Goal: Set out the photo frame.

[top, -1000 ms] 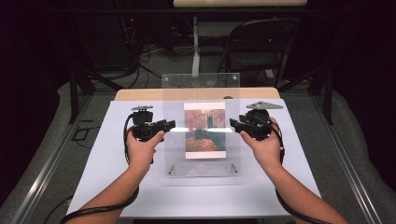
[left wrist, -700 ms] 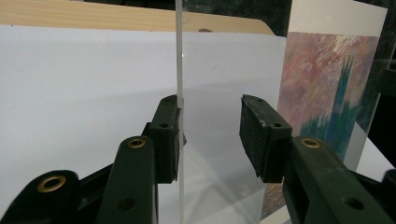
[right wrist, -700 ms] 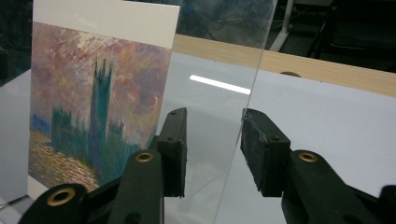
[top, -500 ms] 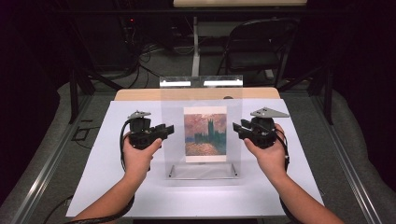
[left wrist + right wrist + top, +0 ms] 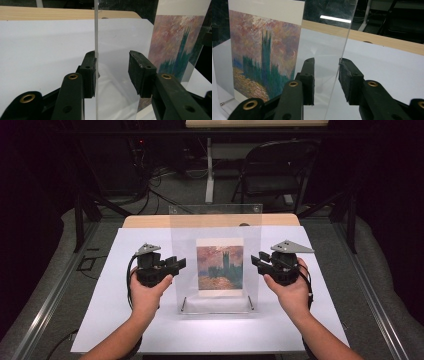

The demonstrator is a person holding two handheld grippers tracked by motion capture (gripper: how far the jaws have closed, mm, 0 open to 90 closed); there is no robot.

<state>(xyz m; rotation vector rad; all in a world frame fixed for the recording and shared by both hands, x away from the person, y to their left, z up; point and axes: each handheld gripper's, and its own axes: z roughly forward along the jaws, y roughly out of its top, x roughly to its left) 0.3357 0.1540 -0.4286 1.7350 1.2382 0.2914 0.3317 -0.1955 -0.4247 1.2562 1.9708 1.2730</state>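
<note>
A clear acrylic panel [image 5: 216, 255] stands upright on the white table [image 5: 100, 320], a painted card [image 5: 220, 267] showing behind it. The left gripper [image 5: 176, 264] straddles the panel's left edge, jaws apart, the sheet against one pad [image 5: 90, 72] and clear of the other. The right gripper [image 5: 256, 262] brackets the right edge, jaws apart, the sheet between them untouched.
</note>
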